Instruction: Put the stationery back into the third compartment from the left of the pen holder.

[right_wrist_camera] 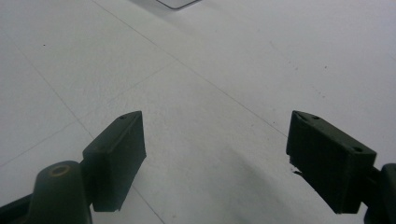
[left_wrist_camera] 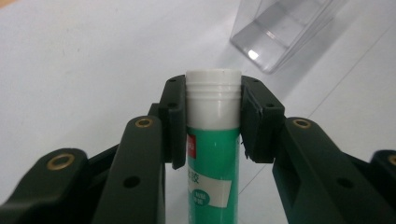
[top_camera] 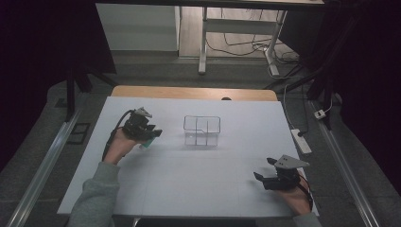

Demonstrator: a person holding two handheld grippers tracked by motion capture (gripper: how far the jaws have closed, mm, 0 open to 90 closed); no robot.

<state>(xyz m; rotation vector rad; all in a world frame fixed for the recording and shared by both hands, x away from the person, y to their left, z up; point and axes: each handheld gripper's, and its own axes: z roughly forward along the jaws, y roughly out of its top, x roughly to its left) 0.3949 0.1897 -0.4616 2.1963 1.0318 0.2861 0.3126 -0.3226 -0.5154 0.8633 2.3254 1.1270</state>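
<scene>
1. While the white table [top_camera: 189, 184] takes most of the lower half of the high view, its wooden far edge shows above it, near the middle of the frame.
2. A clear plastic organizer box [top_camera: 202, 130] with inner compartments stands upright on the table, a little above the centre of the high view. In the left gripper view the same box is at the upper right of the frame.
3. The left gripper [top_camera: 147, 137] is at the left of the high view, left of the box and apart from it. Its jaws are closed on a green glue stick [left_wrist_camera: 213, 154], and the pads press the white cap [left_wrist_camera: 213, 95] from both sides.
4. The right gripper [top_camera: 265, 170] is at the lower right of the high view, well apart from the box. Its jaws stand wide open, with bare table between them.
</scene>
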